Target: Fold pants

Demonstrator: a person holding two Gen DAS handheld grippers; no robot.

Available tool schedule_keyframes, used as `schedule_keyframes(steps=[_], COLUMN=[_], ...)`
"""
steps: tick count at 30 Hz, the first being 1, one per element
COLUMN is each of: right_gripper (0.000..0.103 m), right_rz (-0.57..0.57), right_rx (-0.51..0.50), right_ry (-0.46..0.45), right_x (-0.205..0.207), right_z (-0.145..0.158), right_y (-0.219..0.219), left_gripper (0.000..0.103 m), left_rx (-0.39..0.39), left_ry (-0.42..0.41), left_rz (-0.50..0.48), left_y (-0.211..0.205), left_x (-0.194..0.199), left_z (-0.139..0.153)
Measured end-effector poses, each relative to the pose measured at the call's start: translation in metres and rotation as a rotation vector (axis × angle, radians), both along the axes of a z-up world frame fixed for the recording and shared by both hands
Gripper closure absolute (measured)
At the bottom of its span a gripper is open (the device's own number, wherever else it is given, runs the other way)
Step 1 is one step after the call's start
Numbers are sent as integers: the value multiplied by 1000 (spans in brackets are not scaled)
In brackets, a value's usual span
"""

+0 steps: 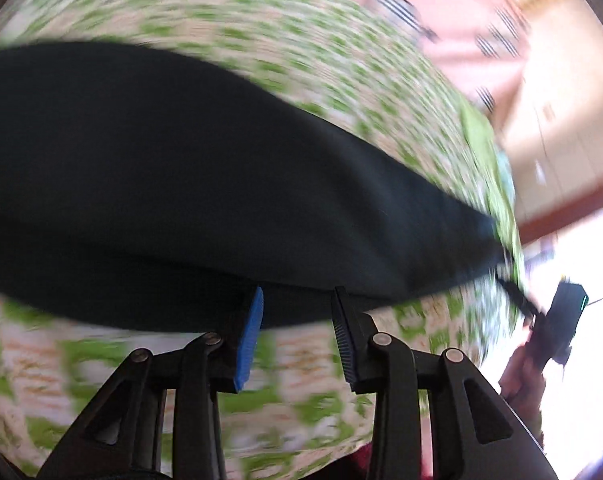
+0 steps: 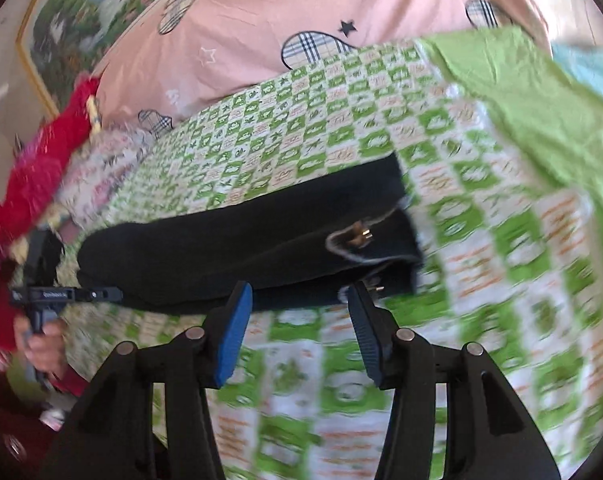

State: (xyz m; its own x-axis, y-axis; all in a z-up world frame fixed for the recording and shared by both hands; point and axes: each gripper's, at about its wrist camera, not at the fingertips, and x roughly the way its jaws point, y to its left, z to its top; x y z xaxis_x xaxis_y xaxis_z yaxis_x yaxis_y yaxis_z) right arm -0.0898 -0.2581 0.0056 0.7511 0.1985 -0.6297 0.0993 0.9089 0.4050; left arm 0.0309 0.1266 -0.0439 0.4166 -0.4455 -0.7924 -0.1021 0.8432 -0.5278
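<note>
The black pants (image 2: 237, 240) lie folded in a long band on the green-and-white checked bedspread (image 2: 481, 280). Their waist end with a metal button (image 2: 359, 236) is at the right. In the left wrist view the pants (image 1: 181, 184) fill the middle, blurred. My left gripper (image 1: 297, 296) is open, its tips at the pants' near edge, nothing between them. My right gripper (image 2: 299, 292) is open, its tips at the near edge by the waist. The left gripper also shows in the right wrist view (image 2: 101, 294), and the right gripper in the left wrist view (image 1: 517, 296).
A pink quilt with checked patches (image 2: 285, 16) lies behind the bedspread. A plain green sheet (image 2: 533, 100) lies at the right. A red sleeve (image 2: 25, 184) and the hand on the left gripper are at the left. A wooden bed edge (image 1: 561, 208) runs at the right.
</note>
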Motion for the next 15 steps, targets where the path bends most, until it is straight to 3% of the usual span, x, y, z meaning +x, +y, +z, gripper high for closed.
schedule_keyframes(steps=[3, 7, 11, 13, 14, 15], right_gripper=[52, 52, 52, 58, 63, 77], right_rz=[-21, -59, -114, -129, -130, -131], right_rx=[68, 143, 170, 179, 172, 157], right_ry=[29, 43, 52, 54, 54, 58], right_x=[13, 25, 32, 35, 36, 38], right_z=[-8, -14, -17, -18, -18, -18], right_y=[-2, -5, -8, -9, -9, -8], left_gripper=[62, 61, 62, 69, 79, 91], left_rx=[-22, -136, -166, -155, -134, -92], left_ry=[25, 63, 76, 72, 69, 66], left_rz=[116, 260, 334, 367, 376, 387], left_y=[38, 82, 97, 101, 101, 100], left_x=[0, 5, 14, 19, 20, 21], left_z=[-2, -8, -13, -13, -12, -10])
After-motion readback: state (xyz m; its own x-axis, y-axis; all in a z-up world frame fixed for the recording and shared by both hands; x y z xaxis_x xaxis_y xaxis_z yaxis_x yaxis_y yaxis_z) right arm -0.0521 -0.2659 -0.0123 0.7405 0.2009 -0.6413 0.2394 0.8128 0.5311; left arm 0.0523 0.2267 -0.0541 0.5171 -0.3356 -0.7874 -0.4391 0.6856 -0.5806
